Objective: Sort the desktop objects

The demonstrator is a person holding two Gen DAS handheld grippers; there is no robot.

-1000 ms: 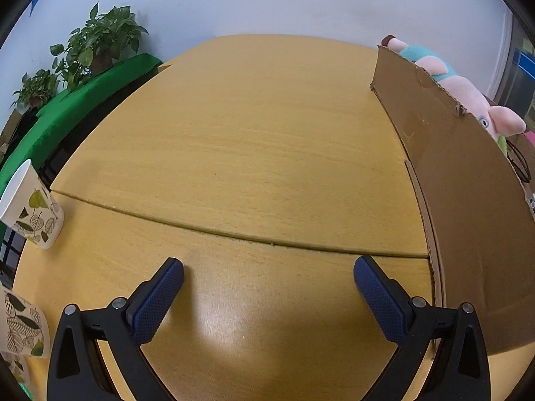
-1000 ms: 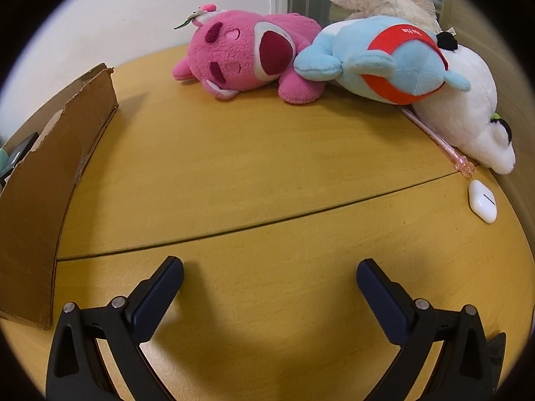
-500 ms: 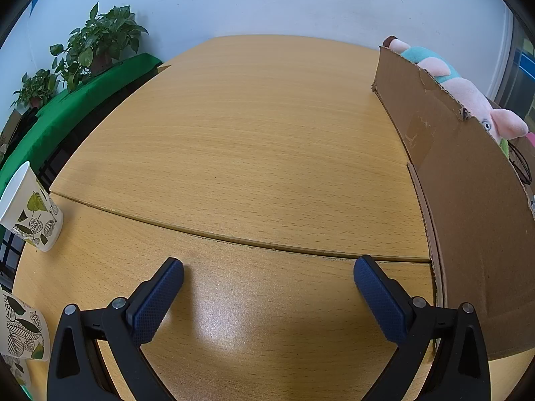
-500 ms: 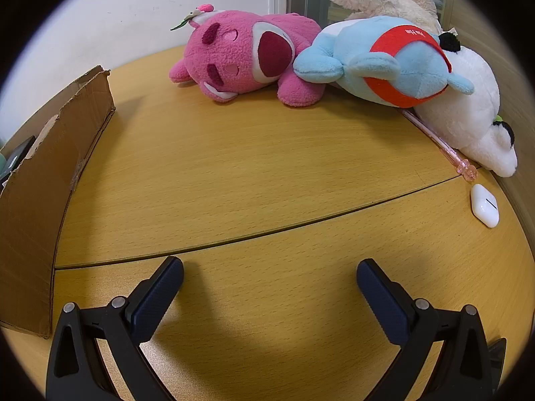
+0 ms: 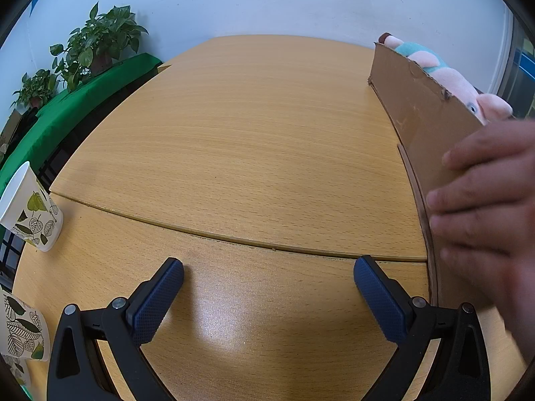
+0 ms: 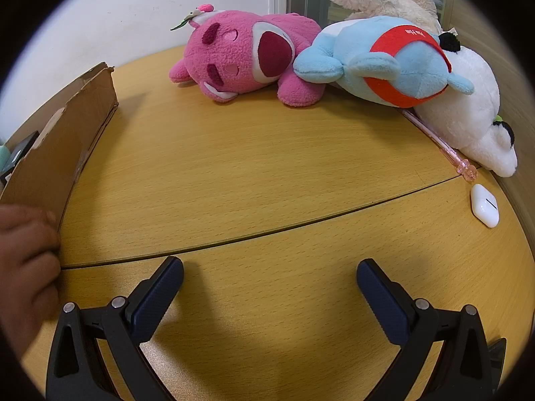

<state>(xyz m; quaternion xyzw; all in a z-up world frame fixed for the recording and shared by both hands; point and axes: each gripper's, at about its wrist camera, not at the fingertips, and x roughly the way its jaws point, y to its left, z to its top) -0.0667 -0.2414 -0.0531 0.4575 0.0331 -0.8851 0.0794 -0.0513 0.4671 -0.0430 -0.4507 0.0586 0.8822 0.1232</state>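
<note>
Pink plush (image 6: pixel 247 56), right of box (image 6: pixel 63 140): soft, light, likely compresses; pinch a leg. Both claws, left (image 5: pixel 267 287) and right (image 6: pixel 269 287), wide open, empty.

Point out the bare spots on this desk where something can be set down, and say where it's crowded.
Left view: wide bare wood between the leaf-print paper cups and the cardboard box, where a hand rests.
Right view: bare wood from the box to the white earbud case.
Crowded: far edge, with the pink plush, blue plush, white plush and pink pen.
</note>
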